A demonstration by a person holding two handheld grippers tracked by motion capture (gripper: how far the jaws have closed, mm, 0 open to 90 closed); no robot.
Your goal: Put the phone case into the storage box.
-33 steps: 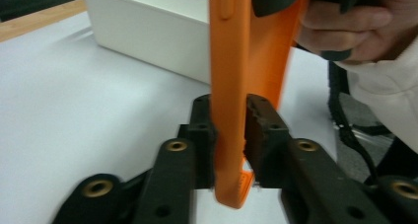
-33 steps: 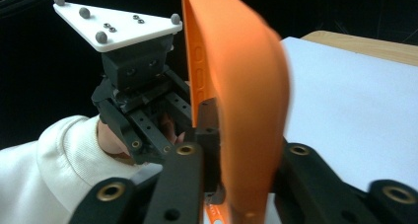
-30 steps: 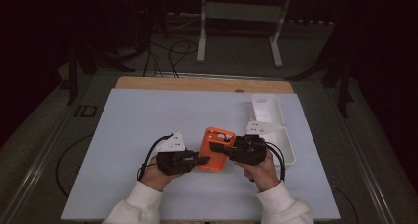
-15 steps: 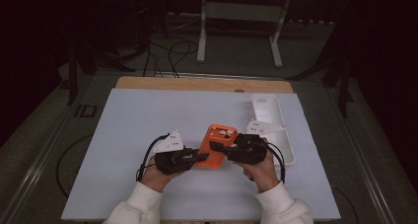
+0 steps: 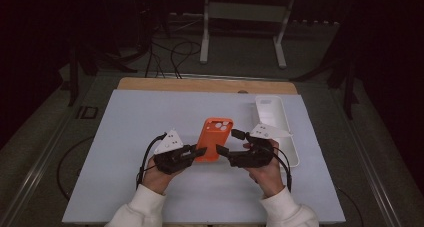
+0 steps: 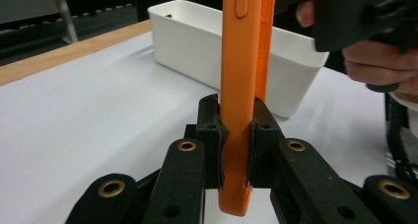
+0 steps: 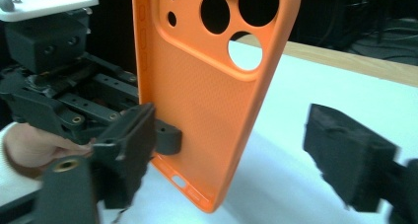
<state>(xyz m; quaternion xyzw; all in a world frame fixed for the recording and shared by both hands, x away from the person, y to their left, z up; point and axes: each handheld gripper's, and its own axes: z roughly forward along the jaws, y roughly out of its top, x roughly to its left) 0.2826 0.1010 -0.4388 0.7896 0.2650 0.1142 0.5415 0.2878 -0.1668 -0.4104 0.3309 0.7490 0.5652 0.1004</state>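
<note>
Above the table, left gripper clamps the orange phone case; right gripper gapes wide beside it.

Right gripper opened: jaws now spread wide, one close by the case, the other well clear of it, where a second ago they sat closed up against the case's right side. Case now held by the left gripper alone. Case also turned, its camera end swung away from the tabletop's right edge and toward the far edge, so nearly square to that edge rather than slanted.
</note>
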